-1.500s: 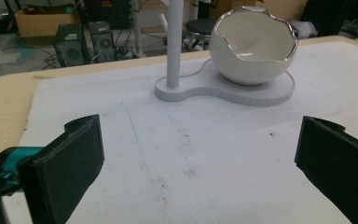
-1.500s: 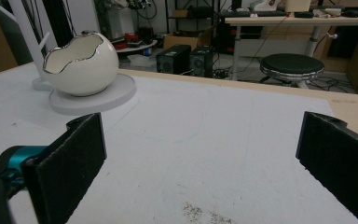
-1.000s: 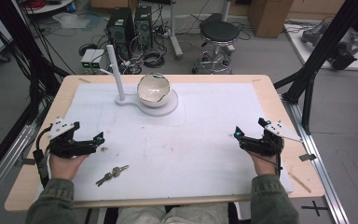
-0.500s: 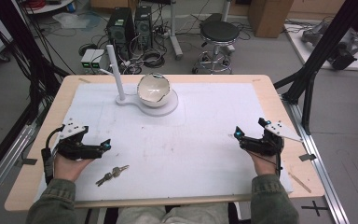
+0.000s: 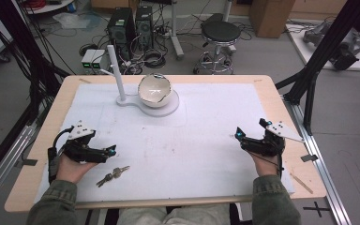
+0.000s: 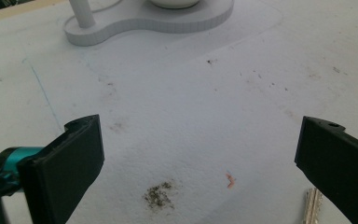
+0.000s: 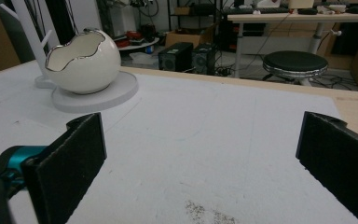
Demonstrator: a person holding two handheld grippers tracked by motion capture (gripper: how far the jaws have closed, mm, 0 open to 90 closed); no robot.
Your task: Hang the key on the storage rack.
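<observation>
The worktop (image 5: 51, 187) is a wooden board covered almost to its edges by a white mat (image 5: 206, 136), which is scuffed and speckled with dark grime in places. Towards the far edge, left of centre, stands a white stand (image 5: 147, 103) with a round base and a thin upright post near the far left corner side; on the base sits a white egg-shaped bowl (image 5: 154, 90) with a jagged, silver-rimmed opening. The left tool (image 5: 110, 151) lies low near the near left corner, held in a hand that comes in from the near edge, and its jaws stand wide apart with nothing between them. The right tool (image 5: 238, 133) is held near the right edge, well apart from the left one, its jaws likewise spread wide and empty, pointing across the mat towards the bowl. A small bunch of keys (image 5: 112, 175) lies flat on the mat just beside the left tool, on its near side, close to the near edge.
</observation>
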